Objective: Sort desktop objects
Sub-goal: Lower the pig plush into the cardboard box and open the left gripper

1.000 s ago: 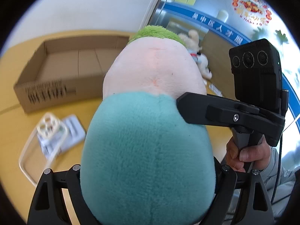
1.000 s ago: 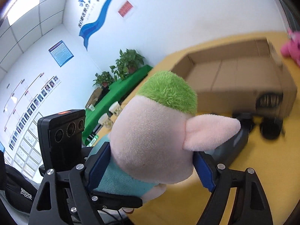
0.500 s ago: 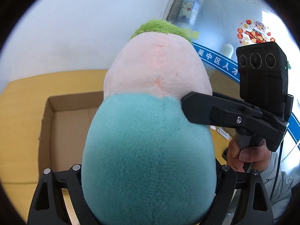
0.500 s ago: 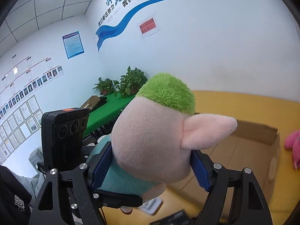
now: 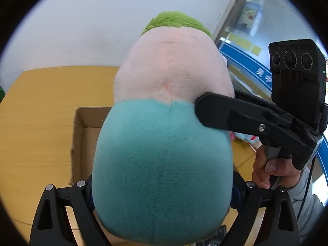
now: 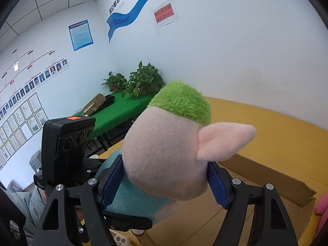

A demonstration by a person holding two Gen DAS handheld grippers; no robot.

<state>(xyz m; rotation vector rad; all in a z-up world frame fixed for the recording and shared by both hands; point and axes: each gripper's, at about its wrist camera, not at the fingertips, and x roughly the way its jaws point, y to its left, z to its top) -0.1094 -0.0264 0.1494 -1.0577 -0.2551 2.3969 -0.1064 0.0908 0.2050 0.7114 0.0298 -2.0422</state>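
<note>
A plush pig (image 5: 162, 153) with green hair, a pink head and a teal body hangs in the air between both grippers. My left gripper (image 5: 162, 194) is shut on the teal body, which hides its pads. My right gripper (image 6: 165, 184) is shut on the pink head (image 6: 162, 160), with a blue pad pressed against each side. In the left wrist view one right finger (image 5: 225, 114) lies against the toy's neck. An open cardboard box (image 5: 82, 135) lies on the yellow table (image 5: 37, 123) under and behind the toy; its far wall (image 6: 266, 174) shows in the right wrist view.
A person's hand (image 5: 272, 168) holds the right gripper's handle. A pink plush (image 6: 321, 207) lies beside the box at the right edge. A small white item (image 6: 121, 240) sits low on the table. A green table with potted plants (image 6: 123, 106) stands by the wall.
Both grippers have carried the plush pig up and across the table until it hangs over the box. The white tray and papers have left the left wrist view.
</note>
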